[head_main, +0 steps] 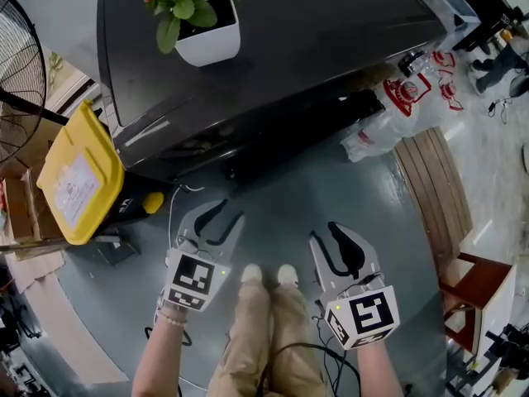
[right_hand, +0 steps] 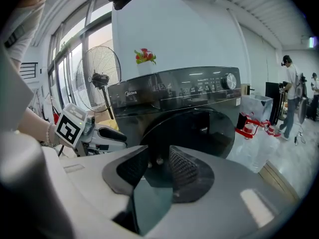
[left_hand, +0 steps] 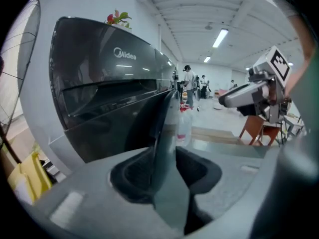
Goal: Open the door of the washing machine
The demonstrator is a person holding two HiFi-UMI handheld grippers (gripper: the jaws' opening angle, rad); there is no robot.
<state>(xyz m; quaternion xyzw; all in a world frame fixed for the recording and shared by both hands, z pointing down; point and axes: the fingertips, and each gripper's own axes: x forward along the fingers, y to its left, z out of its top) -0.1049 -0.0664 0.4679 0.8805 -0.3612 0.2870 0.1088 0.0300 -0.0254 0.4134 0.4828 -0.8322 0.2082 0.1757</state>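
The dark grey washing machine [head_main: 273, 40] stands ahead of me, its round dark door [right_hand: 192, 131] in the front panel below the control strip. From above the door shows as a black bulge [head_main: 306, 131]. Whether it is ajar I cannot tell. My left gripper [head_main: 216, 219] hovers over the floor short of the machine's left front, jaws open and empty. My right gripper [head_main: 340, 242] hangs beside it to the right, also open with nothing between its pads, pointing at the door. Neither touches the machine. In their own views the left gripper [left_hand: 167, 148] and the right gripper [right_hand: 159, 166] show a clear gap.
A white pot with a plant [head_main: 207, 23] sits on the machine's top. A yellow bin [head_main: 74, 176] and a standing fan [head_main: 16, 73] are at the left. Plastic bags and a bottle [head_main: 397, 106], a wooden board [head_main: 438, 188] and a wooden stool [head_main: 483, 284] lie to the right. My feet [head_main: 266, 275] stand between the grippers.
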